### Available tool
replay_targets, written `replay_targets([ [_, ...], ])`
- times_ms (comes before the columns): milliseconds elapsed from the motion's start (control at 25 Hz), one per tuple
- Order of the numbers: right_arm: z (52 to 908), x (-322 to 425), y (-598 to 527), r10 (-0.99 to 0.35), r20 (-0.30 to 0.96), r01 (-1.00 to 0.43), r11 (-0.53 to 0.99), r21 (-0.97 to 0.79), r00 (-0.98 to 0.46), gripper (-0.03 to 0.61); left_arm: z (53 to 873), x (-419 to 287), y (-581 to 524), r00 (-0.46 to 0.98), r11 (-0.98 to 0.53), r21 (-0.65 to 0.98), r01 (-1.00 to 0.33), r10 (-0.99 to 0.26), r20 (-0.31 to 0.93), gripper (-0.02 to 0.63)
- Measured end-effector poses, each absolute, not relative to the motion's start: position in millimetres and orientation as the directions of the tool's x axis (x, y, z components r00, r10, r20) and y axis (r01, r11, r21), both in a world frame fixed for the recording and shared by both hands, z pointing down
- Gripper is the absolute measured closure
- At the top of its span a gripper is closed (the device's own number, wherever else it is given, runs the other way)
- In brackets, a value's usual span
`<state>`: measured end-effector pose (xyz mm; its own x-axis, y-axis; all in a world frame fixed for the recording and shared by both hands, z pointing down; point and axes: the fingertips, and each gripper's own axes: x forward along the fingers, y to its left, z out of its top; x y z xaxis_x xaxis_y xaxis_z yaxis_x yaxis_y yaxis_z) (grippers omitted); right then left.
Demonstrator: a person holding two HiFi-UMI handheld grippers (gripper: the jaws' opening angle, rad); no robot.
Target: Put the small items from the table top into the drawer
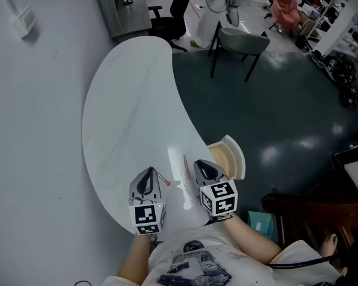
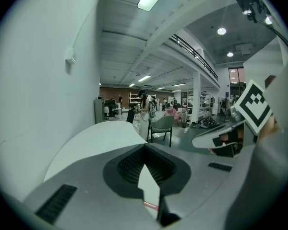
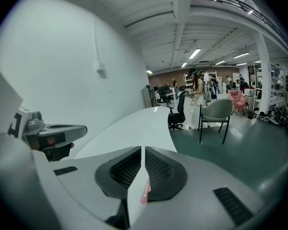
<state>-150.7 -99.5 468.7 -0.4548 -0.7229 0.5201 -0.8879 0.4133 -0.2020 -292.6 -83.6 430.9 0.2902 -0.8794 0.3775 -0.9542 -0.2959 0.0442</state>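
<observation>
Small items: a thin pink stick (image 1: 185, 167) lies on the table at lower centre of the head view, between the two grippers. A shorter pink piece (image 1: 165, 182) lies just right of the left gripper's tip.
Drawer: the drawer (image 1: 235, 154) stands open at the table's right edge, just right of the right gripper. Its inside is pale, and no contents can be made out.
Left gripper: the left gripper (image 1: 149, 171) is low over the table at lower centre-left, its marker cube nearest the person. In its own view the jaws are pressed together at the tips with nothing pinched. A sliver of pink shows on the table through the slot behind them (which of the two items it is, I cannot tell).
Right gripper: the right gripper (image 1: 203, 164) is beside the left one, near the drawer. Its jaws are also pressed together and hold nothing, with a bit of pink visible through the slot below.
Table: the white, curved table (image 1: 131, 88) runs toward the upper left of the frame.
Beyond: a grey chair (image 1: 241, 43) stands on the dark floor at upper centre-right.
</observation>
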Motion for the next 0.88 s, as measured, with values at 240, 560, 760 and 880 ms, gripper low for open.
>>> replay_targets([
  [240,492,-146,-99,-0.714,0.559,-0.904,0.376,-0.202,-0.422,0.554,448,-288,-88,0.316,-0.318,0.065,-0.946,-0.86,0.401,0.589],
  [560,531,-157,-102,-0.666,0.615,-0.904,0.359,-0.232,-0.422,0.449,468,-289,-98,0.348,-0.345,0.086,-0.935,-0.835,0.426,0.589],
  [760,555,-163,-104,-0.616,0.663,-0.899,0.374,-0.229,-0.425,0.426,478,-291,-104,0.358,-0.353,0.097,-0.931,-0.821,0.445,0.59],
  [880,570,-164,-109,-0.601,0.687,-0.903,0.375,-0.208,-0.408,0.426,484,-292,-109,0.361,-0.357,0.099,-0.929,-0.812,0.458,0.589],
])
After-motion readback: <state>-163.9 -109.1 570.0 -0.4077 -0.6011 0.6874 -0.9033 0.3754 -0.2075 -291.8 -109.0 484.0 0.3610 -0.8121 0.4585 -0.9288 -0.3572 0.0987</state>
